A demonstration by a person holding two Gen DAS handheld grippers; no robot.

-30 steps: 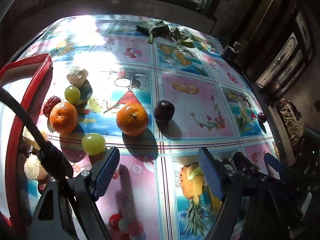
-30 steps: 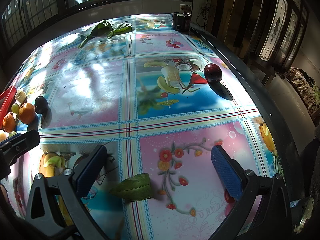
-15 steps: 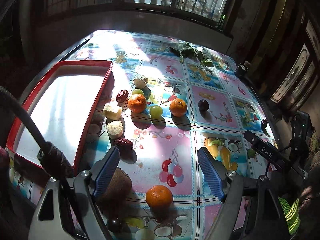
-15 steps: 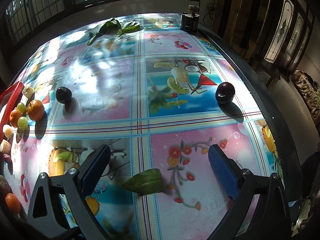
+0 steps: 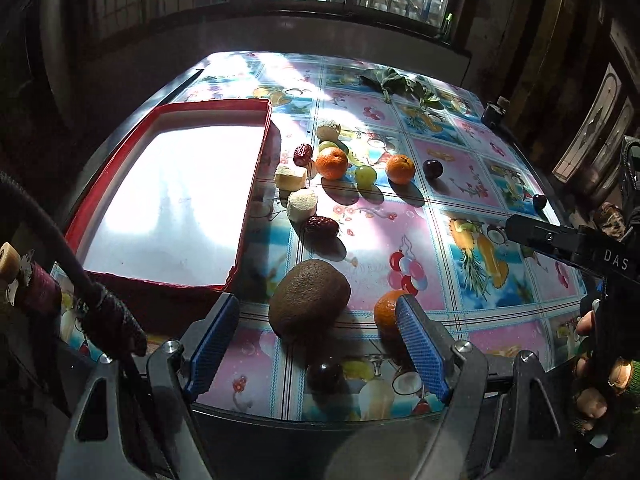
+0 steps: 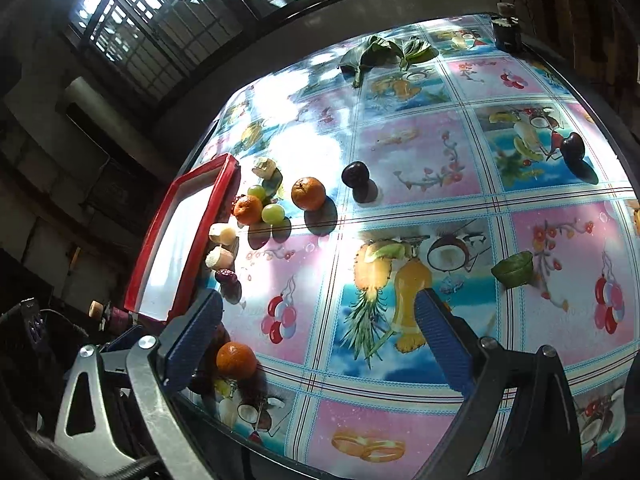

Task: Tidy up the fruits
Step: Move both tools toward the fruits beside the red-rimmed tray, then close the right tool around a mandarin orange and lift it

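Tablecloth [image 5: 460, 184] sunlit; left claw [image 5: 320, 344] spread above kiwi [image 5: 309, 298]; right claw [image 6: 320, 336] spread, empty.

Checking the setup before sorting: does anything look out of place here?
Yes: the red tray holds no fruit, while every fruit, like the kiwi, lies loose on the table. A stray green leaf lies there too.

My left gripper's right finger [image 5: 420, 344] covers part of the near orange [image 5: 385, 314]. In the right wrist view, my left finger [image 6: 192, 340] hides the kiwi. Sun glare washes out the red tray [image 5: 256, 168] floor. The dark fruit [image 5: 324, 376] at the table edge sits in shadow; I can't tell its kind.
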